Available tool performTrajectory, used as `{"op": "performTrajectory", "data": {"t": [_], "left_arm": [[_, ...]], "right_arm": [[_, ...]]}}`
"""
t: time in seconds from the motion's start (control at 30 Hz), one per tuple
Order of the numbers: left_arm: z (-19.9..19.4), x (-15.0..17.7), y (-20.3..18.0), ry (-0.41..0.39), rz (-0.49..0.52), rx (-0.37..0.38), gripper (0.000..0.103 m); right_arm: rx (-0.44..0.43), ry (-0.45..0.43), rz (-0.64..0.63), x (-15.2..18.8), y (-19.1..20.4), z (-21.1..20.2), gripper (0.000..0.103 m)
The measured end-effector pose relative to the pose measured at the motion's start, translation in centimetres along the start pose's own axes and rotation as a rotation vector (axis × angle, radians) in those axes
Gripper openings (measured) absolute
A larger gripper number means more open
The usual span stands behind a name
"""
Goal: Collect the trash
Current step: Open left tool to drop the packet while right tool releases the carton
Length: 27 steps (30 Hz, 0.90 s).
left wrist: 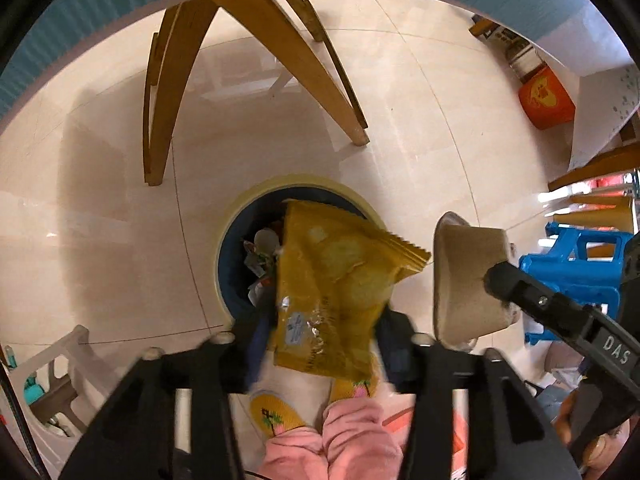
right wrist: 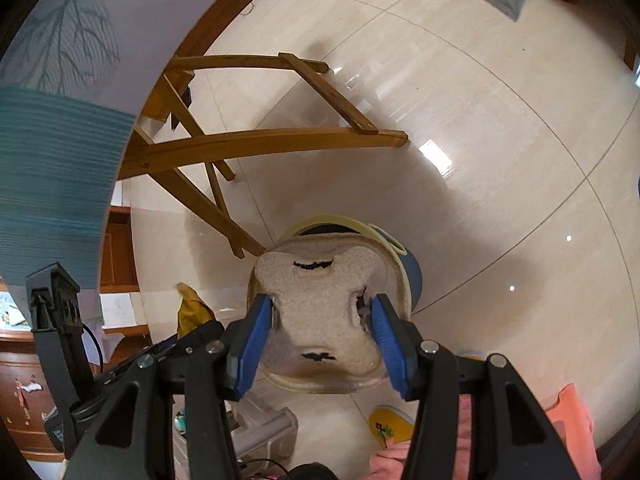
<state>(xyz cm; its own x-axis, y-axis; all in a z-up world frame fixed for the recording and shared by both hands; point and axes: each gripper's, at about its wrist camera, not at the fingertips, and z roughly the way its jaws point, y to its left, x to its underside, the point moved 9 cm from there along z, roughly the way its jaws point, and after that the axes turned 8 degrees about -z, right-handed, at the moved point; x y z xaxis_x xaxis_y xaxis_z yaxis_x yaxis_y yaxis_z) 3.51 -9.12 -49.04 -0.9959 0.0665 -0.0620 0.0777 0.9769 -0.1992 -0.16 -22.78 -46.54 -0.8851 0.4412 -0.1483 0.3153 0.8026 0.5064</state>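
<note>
- Left gripper (left wrist: 320, 332): jaws spread; the yellow snack wrapper (left wrist: 340, 280) lies between them, blurred, so contact with the pads cannot be confirmed. The wrapper sits over the mouth of the trash bin (left wrist: 240, 216).
- Trash bin: stands on the tiled floor (left wrist: 100, 200), cream rim, dark blue inside, crumpled litter (left wrist: 260, 256) visible within; the wrapper covers its right half.
- Right gripper (right wrist: 320, 328): blue pads (right wrist: 252, 340) pinching a beige moulded-pulp bowl (right wrist: 320, 308) at both sides, directly above the bin, whose opening it largely hides in the right wrist view.
- Surroundings: wooden chair legs (left wrist: 168, 100) just beyond the bin; blue plastic stool (left wrist: 580, 264) at right; orange container (left wrist: 548, 100) far right.
- Below: pink trouser legs (left wrist: 340, 440) and yellow slippers (left wrist: 276, 412), partly cut off by the gripper frame.
</note>
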Motion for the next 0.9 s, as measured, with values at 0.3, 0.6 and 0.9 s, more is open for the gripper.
{"op": "performTrajectory", "data": {"t": [0.3,0.6,0.9], "left_arm": [[0.4,-0.1,3.2,-0.019,-0.065,-0.029,0.089],[-0.2,0.5,7.1,-0.034,-0.166,-0.066,0.089],[-1.5,1.2,10.3,-0.035,-0.208,-0.099,0.089]], "right_arm": [[0.009,0.029,-0.082,0.3,1.8,3.0,0.052],[0.033,0.055,-0.183,0.2,4.7,6.3,0.052],[0.075,0.068,-0.289,-0.1,7.8,8.6,0.055]]}}
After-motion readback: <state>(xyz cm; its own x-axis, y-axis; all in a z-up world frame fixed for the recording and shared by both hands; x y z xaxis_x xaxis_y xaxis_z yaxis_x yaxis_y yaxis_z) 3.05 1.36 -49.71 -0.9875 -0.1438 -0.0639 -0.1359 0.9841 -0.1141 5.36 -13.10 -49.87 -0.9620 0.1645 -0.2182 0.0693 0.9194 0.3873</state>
